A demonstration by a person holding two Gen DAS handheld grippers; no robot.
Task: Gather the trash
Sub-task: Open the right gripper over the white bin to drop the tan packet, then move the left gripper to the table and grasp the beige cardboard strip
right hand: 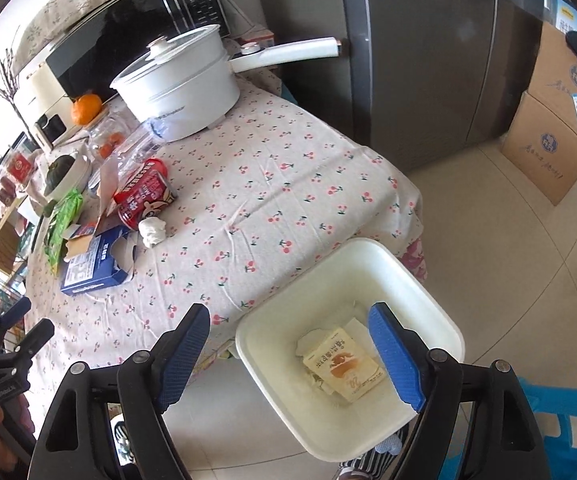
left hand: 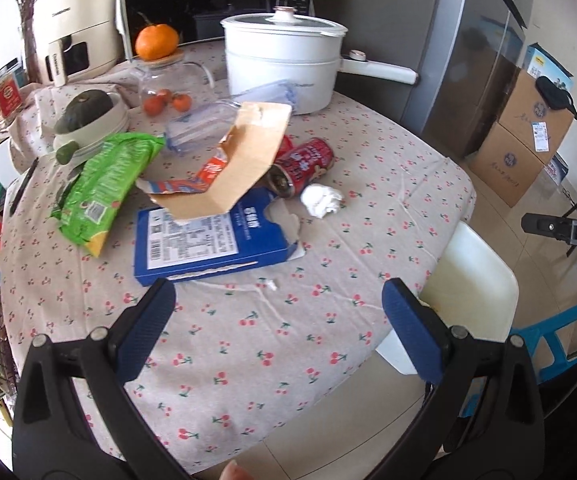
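The left gripper (left hand: 278, 320) hangs over the near edge of the table (left hand: 248, 360), its blue pads spread wide with nothing between them. At about 12 o'clock from it lies a torn blue box (left hand: 208, 246), touching a bent piece of cardboard (left hand: 244, 164) that leans over its far end. At 11 o'clock is a green wrapper (left hand: 104, 184). Just past the box, at 1 o'clock, a crumpled tissue (left hand: 322, 199) sits beside a red can (left hand: 306, 164) lying on its side. Behind the cardboard lies what looks like a crushed clear plastic bottle (left hand: 208, 120), though the view there is too cluttered to be sure.

The right gripper (right hand: 288, 352) is also wide open and empty, held above the white bin (right hand: 428, 280), which stands on the floor against the table's edge. Inside the bin a tan packet (right hand: 342, 364) rests on some white paper (right hand: 358, 326). A white pot (right hand: 180, 84) stands at the far side of the table, at 11 o'clock from this gripper.
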